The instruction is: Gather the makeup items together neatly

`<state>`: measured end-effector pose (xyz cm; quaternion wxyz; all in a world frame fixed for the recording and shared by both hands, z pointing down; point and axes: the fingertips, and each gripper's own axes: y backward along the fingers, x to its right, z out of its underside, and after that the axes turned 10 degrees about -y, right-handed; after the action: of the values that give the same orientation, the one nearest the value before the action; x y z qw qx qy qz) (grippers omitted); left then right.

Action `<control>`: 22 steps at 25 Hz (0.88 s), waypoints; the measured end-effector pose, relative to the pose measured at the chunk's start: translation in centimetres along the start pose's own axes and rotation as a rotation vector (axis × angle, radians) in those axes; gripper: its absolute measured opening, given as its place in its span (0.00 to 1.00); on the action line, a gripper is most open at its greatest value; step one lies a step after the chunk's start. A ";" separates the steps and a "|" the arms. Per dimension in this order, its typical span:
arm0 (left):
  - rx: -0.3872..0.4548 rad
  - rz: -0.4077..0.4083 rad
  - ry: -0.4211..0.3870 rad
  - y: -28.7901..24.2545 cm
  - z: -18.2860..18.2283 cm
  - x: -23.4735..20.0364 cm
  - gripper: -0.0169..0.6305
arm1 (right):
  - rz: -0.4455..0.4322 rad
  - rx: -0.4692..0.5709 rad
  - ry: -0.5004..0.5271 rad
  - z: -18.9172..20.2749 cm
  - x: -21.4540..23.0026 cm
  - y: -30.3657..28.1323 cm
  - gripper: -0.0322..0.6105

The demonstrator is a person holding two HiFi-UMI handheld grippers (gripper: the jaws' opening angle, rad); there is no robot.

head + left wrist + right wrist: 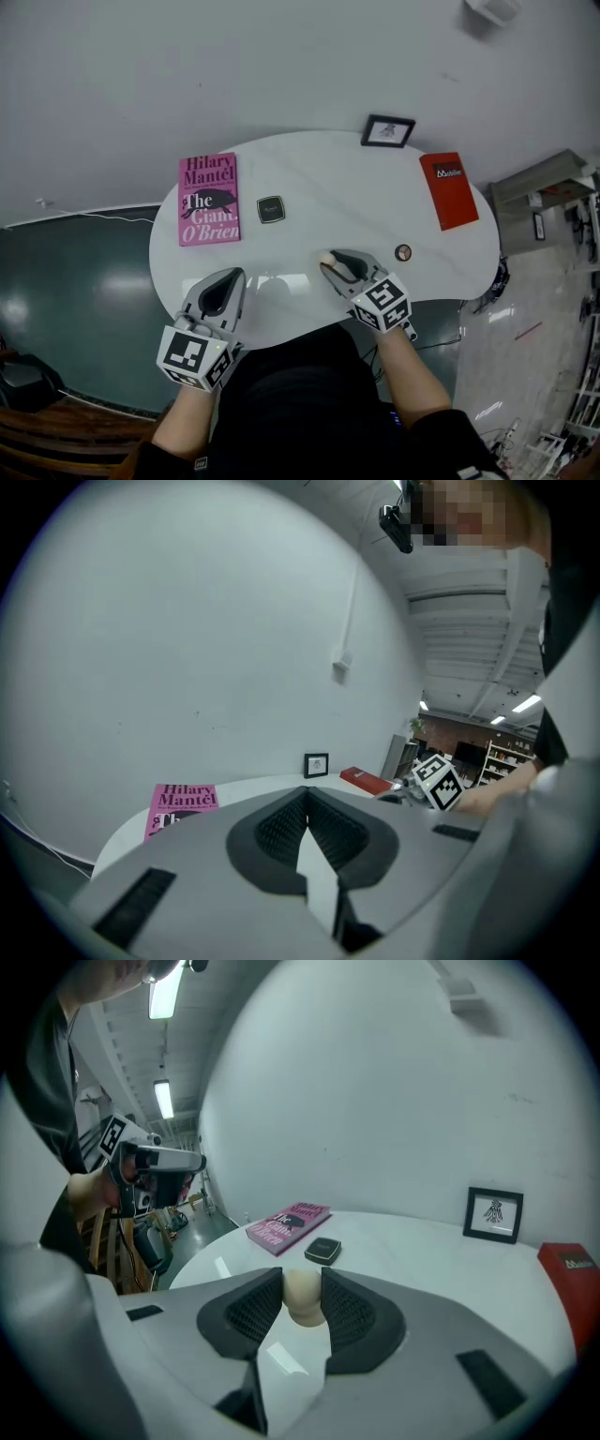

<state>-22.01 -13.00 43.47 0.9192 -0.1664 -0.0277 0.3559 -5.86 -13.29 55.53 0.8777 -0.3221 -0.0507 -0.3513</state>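
Pink book (208,199), red book (448,190), small framed picture (387,130), all on white table (319,178)

pink book (208,199), "Hilary Mantel, The Giant, O'Brien"

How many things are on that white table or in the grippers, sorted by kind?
Books: 2, a pink book and a red book
Makeup items: 3, a black compact, a small round item and a beige sponge held in the right gripper
Picture frame: 1
Total: 6
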 end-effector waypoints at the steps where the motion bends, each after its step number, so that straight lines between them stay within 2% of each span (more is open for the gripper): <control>1: 0.003 -0.006 0.000 0.1 0.0 -0.3 0.04 | -0.003 0.010 0.000 -0.8 0.0 0.0 0.26; 7: 0.002 -0.030 0.017 -0.8 -0.3 -1.5 0.04 | -0.031 0.031 0.032 -4.9 1.2 -1.9 0.26; 13: -0.004 -0.096 0.046 -2.5 -0.3 -3.4 0.04 | -0.085 0.012 0.045 -7.6 3.7 -5.7 0.26; 22: -0.052 -0.182 0.118 -4.6 1.6 -5.1 0.04 | -0.131 -0.072 0.044 -6.3 7.7 -11.7 0.26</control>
<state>-23.10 -19.11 46.79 0.9432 -0.2074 0.0024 0.2596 -8.57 -27.95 59.18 0.8415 -0.3416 -0.0395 -0.4166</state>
